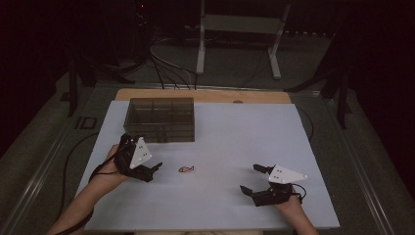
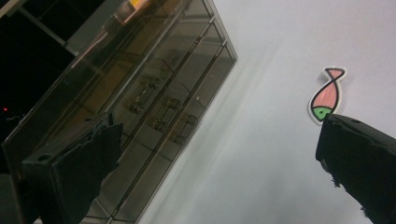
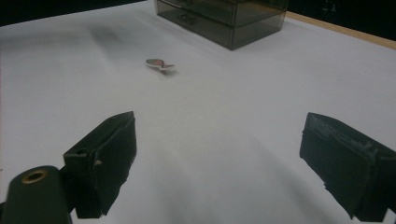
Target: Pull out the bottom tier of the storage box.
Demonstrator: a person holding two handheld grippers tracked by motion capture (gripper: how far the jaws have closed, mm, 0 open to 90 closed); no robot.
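I've got the left gripper (image 1: 157, 167) wide open, empty, closing on the small pink-and-green fish sticker (image 1: 186, 169) lying mid-surface; right gripper (image 1: 250, 179) waits open, empty. Next: straddle it, pinch.

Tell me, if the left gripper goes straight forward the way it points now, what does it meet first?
Probably the white table surface between the smoked plastic box and the fish sticker. The left gripper stands open and neither thing lies squarely between its jaws, though depth is hard to judge.
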